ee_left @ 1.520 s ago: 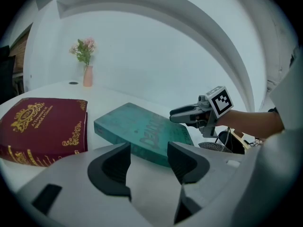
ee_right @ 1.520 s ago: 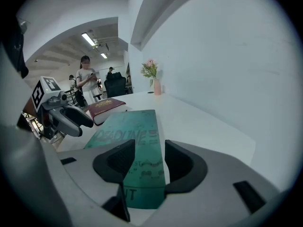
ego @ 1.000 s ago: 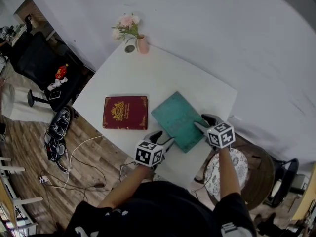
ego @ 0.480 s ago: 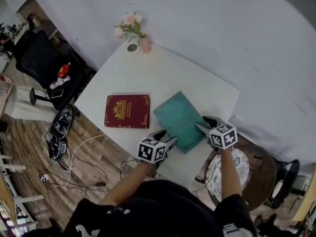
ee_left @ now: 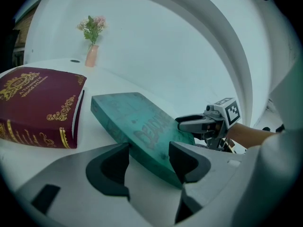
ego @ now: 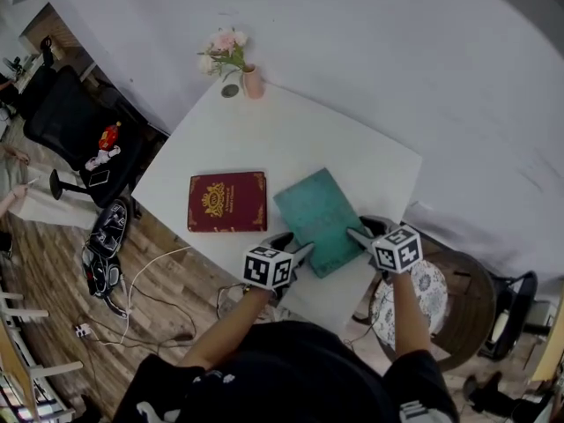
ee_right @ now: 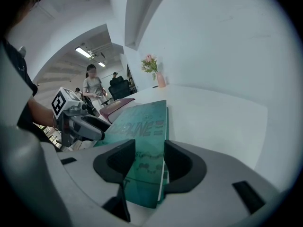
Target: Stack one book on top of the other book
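Green book (ego: 322, 218) lies flat on the counter (ego: 291, 139) by the front edge, near the right corner. Red book (ego: 226, 202) lies just beside it, more to the left, not touching. Left tool (ego: 300, 249) pinches the green book's near left corner. Right tool (ego: 357, 233) has the near right corner btw its jaws; they've just been closing & now touch both sides. Flower vase (ego: 253, 82) stands at the back corner.
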### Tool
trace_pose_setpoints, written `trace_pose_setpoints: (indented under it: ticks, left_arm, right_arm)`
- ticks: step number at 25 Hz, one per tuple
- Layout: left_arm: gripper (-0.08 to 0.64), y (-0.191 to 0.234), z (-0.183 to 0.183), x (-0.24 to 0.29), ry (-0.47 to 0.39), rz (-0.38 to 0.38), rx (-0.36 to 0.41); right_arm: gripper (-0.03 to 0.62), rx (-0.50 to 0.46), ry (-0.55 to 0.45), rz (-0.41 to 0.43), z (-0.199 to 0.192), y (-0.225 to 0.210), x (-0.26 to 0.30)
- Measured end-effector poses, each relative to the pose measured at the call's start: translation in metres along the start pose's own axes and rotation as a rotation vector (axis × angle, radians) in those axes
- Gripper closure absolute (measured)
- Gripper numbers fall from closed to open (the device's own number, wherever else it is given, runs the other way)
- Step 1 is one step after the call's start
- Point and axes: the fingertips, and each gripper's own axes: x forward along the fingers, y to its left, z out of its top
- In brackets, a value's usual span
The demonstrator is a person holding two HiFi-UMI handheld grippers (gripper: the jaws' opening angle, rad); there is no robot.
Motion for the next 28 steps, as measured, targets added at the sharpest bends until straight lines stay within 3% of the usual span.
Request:
trace_pose_setpoints:
  ticks: [14,28]
  left_arm:
    - [0.311,0.021,-0.001,-0.019,0.063,-0.096,-0.002]
    - [0.311,0.025,0.003,-0.026,0.126,-0.173,0.105]
  right_arm:
    - [0.402,0.186,-0.088,-0.065,-0.022,0.045,-0.006]
    - [0.399,0.3,-0.136,-0.146,-0.042,0.09,-0.019]
